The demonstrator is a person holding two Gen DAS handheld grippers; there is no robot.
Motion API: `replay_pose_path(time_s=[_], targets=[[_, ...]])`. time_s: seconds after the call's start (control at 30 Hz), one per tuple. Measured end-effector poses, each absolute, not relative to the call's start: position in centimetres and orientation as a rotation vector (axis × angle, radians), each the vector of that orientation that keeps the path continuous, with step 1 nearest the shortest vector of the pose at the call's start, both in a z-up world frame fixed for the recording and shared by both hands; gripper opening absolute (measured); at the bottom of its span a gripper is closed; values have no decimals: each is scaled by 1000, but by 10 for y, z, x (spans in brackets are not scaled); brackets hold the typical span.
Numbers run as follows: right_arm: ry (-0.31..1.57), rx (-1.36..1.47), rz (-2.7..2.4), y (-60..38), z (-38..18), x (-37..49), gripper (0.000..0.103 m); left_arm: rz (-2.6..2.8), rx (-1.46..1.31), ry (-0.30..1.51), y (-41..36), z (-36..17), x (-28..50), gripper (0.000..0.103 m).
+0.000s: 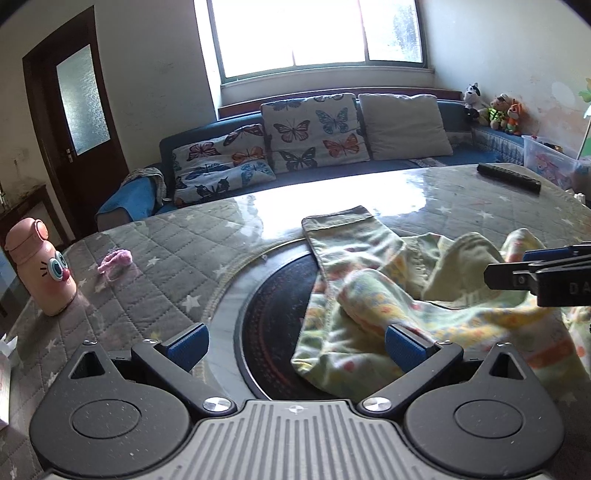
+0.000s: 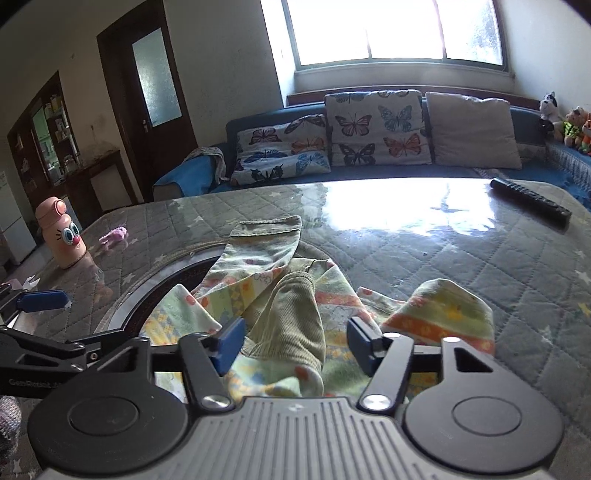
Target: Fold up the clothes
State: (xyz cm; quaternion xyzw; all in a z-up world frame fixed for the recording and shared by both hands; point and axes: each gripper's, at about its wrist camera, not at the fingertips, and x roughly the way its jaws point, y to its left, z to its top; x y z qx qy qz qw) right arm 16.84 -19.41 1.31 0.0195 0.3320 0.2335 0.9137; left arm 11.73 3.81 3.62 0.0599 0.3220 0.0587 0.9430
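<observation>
Right wrist: garment (image 2: 291,325) between hand-held gripper (image 2: 295,349) pads.

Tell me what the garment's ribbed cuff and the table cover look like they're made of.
Ribbed cuff: soft knit, matte olive-green; fine lengthwise ribs show, likely cotton jersey. The printed garment around it looks like thin, limp cotton that creases easily. Table cover: quilted fabric with star print under what seems a clear glossy sheet, plastic or glass; the window glare mirrors sharply on it.

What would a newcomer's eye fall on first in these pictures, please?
A crumpled patterned garment lies mid-table, partly over a dark round inset. A pink cartoon-faced bottle stands at the table's left edge. Butterfly cushions line the sofa under the bright window.
</observation>
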Motion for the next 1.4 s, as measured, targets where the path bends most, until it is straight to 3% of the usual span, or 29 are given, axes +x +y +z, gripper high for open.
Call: replay_pose_path(time_s=[0.03, 0.1, 0.2, 0.3, 0.7, 1.07, 1.23, 1.4], targets=[[695, 40, 490, -192, 11, 172, 51, 127, 119, 657, 41, 36, 118, 103], [713, 40, 515, -189, 6, 176, 32, 143, 108, 657, 47, 37, 119, 103], [713, 31, 542, -187, 8, 173, 15, 168, 98, 651, 57, 40, 116, 103], [679, 20, 583, -186, 19, 157, 9, 196, 89, 642, 67, 44, 113, 103], [498, -174, 871, -166, 63, 40, 7, 247, 76, 582, 87, 66, 94, 103], [577, -409, 1044, -170, 36, -22, 6, 105, 92, 546, 61, 80, 94, 103], [597, -376, 1063, -186, 50, -15, 12, 32, 127, 561, 42, 74, 112, 103], [589, -251, 1027, -212, 73, 18, 25, -22, 159, 579, 32, 68, 135, 101]])
